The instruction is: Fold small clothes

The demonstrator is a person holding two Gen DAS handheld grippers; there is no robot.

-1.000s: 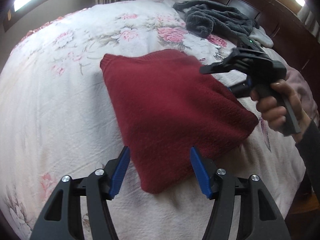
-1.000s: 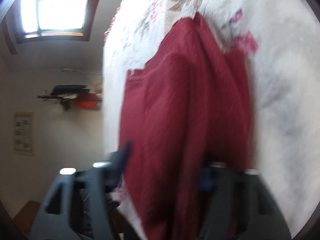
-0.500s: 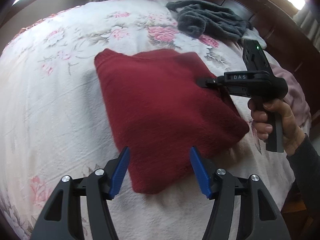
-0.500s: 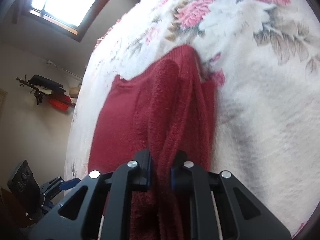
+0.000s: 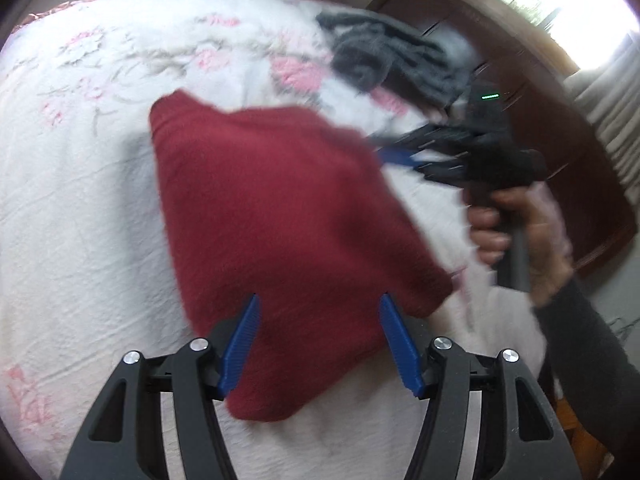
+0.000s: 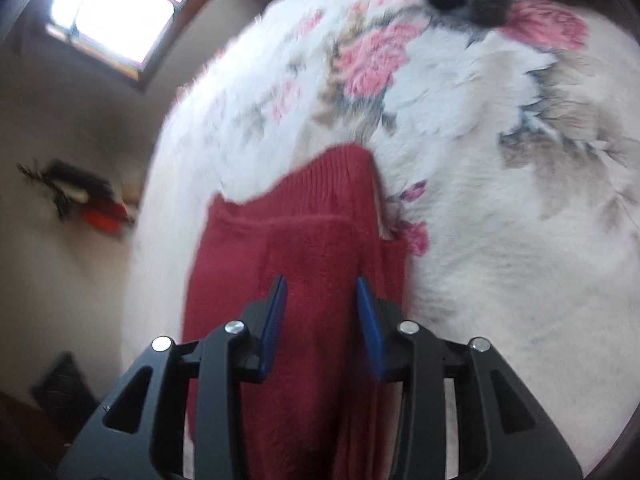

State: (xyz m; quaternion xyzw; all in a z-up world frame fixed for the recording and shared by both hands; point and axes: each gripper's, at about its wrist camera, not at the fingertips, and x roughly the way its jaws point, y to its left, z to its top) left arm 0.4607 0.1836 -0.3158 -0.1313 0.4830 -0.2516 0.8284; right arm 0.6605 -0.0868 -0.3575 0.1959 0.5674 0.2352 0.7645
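Left wrist view: a red sweater [image 5: 280, 248], folded into a rough rectangle, lies on a floral bedspread [image 5: 80, 200]. The left gripper [image 5: 320, 344] hovers over the sweater's near corner, jaws wide apart and gripping nothing. Across the sweater, a hand [image 5: 516, 236] holds the right gripper [image 5: 396, 156] at the far right edge; it is blurred, so its jaws are hard to read here. A grey garment [image 5: 384, 60] lies heaped near the wooden headboard [image 5: 540, 120].

Right wrist view: the right gripper [image 6: 322, 320] sits over the sweater [image 6: 304, 240], jaws partly open with a clear gap, clasping nothing. A folded layer lies flat between and beyond the blue pads [image 6: 274, 320]. The bedspread [image 6: 500, 160] fills the right side.

The fold looks just laid down and released. Next likely calls for either smoothing the sweater or pinching one edge with both grippers to fold it once more.
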